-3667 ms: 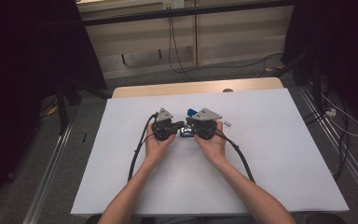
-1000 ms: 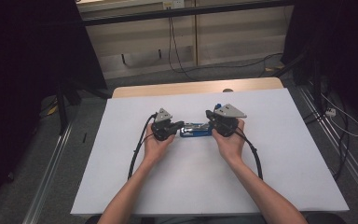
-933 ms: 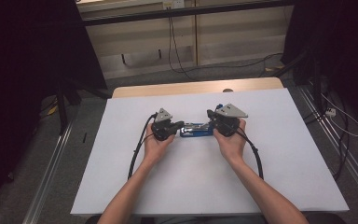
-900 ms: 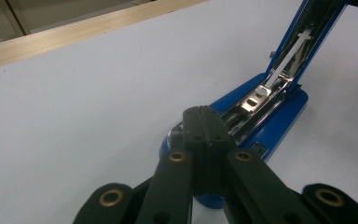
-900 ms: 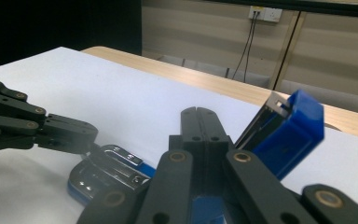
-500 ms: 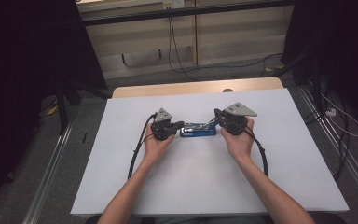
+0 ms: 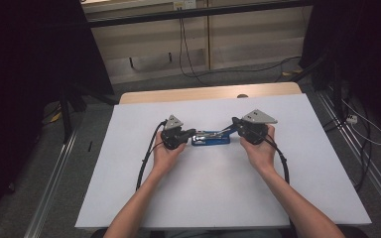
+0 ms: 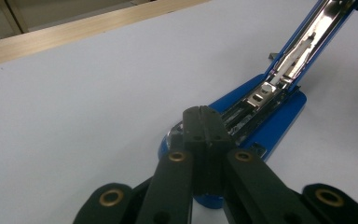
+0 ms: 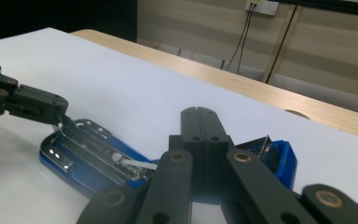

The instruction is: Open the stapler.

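Observation:
A blue stapler (image 7: pixel 211 140) lies on the white table sheet (image 7: pixel 203 198), swung open. Its metal channel (image 8: pixel 261 95) is bared in the base, and its upper arm (image 8: pixel 307 42) rises away at a slant. My left gripper (image 7: pixel 193 132) is shut, its tips (image 8: pixel 203 116) pressed together on the stapler's near end with nothing seen between them. My right gripper (image 7: pixel 235 122) is shut too, jaws closed on each other (image 9: pixel 199 114). The blue top part (image 9: pixel 282 158) sits just behind the right gripper's tips. The left gripper's fingertips (image 9: pixel 42 105) touch the base's far end.
The white sheet covers a wooden table whose bare strip (image 7: pixel 208 92) runs along the far edge. Black cables (image 7: pixel 146 158) trail from both grippers toward the person. A rail (image 7: pixel 357 153) and loose wires lie on the floor at the right.
The right gripper has moved right, away from the left one, and the stapler between them has swung open. The left gripper has stayed put.

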Demonstrator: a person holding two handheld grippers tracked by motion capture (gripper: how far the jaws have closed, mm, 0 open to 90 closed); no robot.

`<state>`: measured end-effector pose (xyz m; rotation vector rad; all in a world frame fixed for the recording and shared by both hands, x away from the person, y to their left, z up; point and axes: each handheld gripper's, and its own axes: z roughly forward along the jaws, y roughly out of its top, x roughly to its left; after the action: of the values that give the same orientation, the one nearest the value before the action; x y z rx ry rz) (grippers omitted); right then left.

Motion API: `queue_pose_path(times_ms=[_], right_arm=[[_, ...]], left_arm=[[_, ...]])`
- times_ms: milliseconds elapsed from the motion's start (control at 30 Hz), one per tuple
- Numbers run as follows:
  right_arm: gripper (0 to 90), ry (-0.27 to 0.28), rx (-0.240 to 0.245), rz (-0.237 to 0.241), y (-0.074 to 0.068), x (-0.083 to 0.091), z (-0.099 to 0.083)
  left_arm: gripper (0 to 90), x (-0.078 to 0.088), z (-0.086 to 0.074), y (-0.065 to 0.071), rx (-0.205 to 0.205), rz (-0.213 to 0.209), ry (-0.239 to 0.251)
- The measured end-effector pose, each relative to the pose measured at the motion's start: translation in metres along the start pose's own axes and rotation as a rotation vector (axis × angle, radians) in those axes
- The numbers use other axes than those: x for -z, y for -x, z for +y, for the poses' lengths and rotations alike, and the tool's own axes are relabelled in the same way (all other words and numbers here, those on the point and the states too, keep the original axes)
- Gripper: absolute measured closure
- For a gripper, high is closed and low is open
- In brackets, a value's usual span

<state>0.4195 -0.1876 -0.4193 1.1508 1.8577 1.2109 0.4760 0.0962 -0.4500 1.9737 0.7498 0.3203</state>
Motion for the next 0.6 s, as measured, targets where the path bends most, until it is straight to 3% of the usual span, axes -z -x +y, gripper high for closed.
queue_pose_path(times_ms=[467, 600], right_arm=[[90.0, -0.028, -0.002, 0.002, 0.013, 0.006, -0.014], [90.0, -0.03, -0.026, 0.002, 0.016, 0.006, -0.02]], left_arm=[[90.0, -0.001, 0.0, -0.001, 0.015, -0.012, 0.004], [90.0, -0.001, 0.0, -0.001, 0.028, -0.016, 0.004]])
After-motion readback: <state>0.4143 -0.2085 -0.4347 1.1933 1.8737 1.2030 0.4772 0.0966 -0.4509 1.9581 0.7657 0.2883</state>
